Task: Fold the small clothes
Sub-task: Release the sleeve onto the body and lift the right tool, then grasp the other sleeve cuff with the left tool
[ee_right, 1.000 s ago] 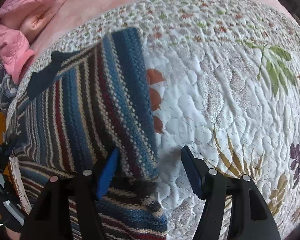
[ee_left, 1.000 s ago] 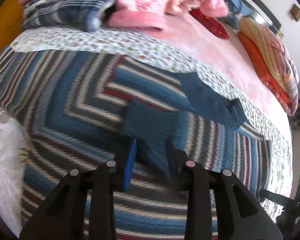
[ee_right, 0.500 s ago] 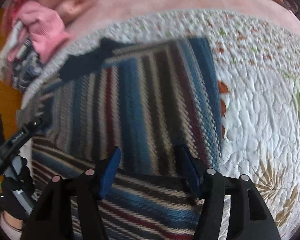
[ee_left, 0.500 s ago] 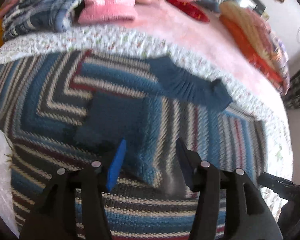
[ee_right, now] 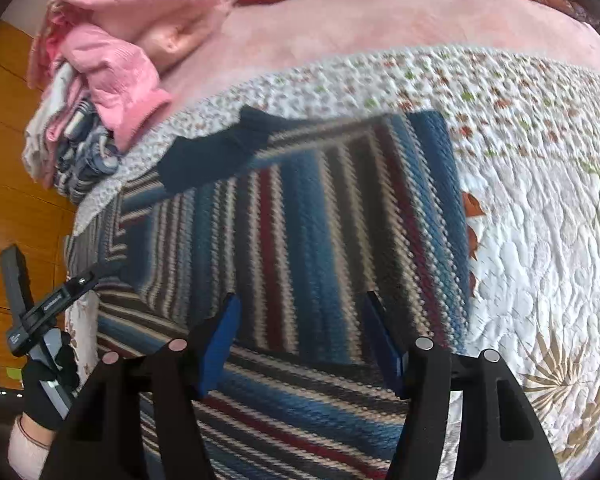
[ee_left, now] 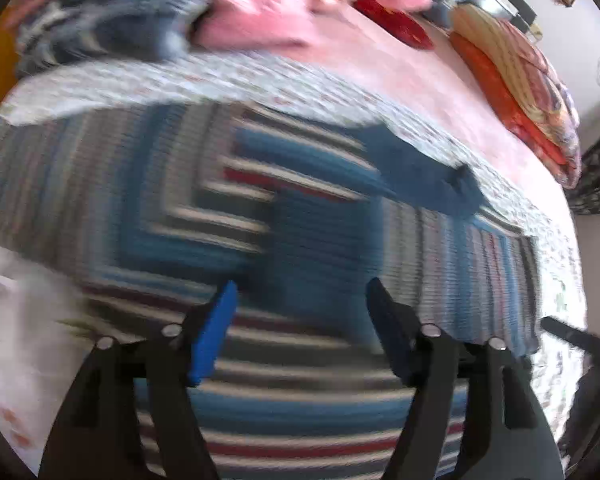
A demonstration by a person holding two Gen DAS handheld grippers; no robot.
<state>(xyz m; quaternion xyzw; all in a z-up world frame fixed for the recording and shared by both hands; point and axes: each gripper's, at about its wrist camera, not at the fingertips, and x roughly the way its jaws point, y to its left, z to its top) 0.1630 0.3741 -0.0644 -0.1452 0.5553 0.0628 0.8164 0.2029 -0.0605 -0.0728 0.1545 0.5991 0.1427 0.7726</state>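
A striped knit sweater (ee_left: 172,208) in blue, white, dark and red lies spread flat on a quilted bedspread (ee_right: 540,240), its sides folded inward. A dark blue cuff (ee_left: 432,184) rests near its far edge; the same cuff (ee_right: 220,156) shows in the right wrist view. My left gripper (ee_left: 300,296) hovers open over the sweater's middle, holding nothing. Over the folded right part of the sweater (ee_right: 340,220) my right gripper (ee_right: 300,308) is also open and empty. The left wrist view is motion-blurred.
A pile of pink and plaid clothes (ee_right: 100,64) sits at the far side of the bed; it also fills the top of the left wrist view as a blurred clothes pile (ee_left: 172,20). Orange-red bedding (ee_left: 520,80) lies at the back right. A gloved hand (ee_right: 44,400) holds the other gripper at left.
Both grippers opened wider and drew back over the sweater. The right gripper swung left from the sweater's right edge to over its folded part.
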